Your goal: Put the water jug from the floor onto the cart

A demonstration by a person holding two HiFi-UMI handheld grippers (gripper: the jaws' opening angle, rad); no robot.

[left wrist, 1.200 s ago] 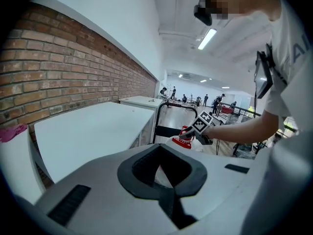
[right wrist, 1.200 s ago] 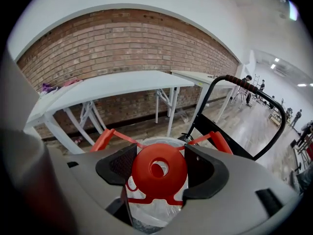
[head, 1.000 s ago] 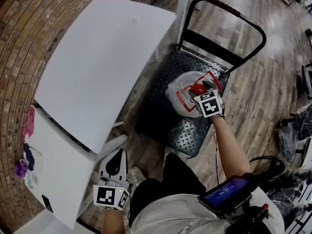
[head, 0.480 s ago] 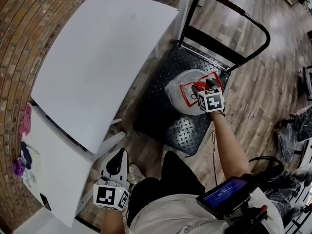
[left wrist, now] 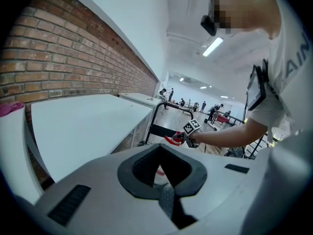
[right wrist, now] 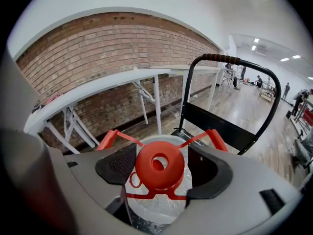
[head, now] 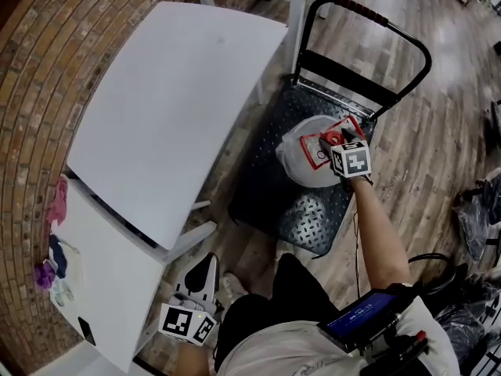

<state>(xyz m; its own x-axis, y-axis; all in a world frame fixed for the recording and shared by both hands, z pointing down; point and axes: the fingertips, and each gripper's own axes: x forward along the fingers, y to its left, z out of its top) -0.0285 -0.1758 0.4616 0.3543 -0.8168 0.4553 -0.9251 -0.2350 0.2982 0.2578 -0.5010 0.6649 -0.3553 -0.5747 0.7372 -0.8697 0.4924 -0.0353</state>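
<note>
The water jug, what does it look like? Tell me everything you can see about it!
The water jug is a big, see-through plastic bottle with a round red cap and a thin red carrying frame around its neck. It stands upright on the dark, bumpy metal deck of the cart, near its push handle. The right hand-held gripper holds it, jaws on either side of the cap.

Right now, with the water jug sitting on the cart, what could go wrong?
1. The right tongs are closed on only the small red cap of the water jug. Pulling away before they open could tip the jug on the cart.
2. The red carry handle stands up on both sides of the tongs and might snag them as they back off.
</note>
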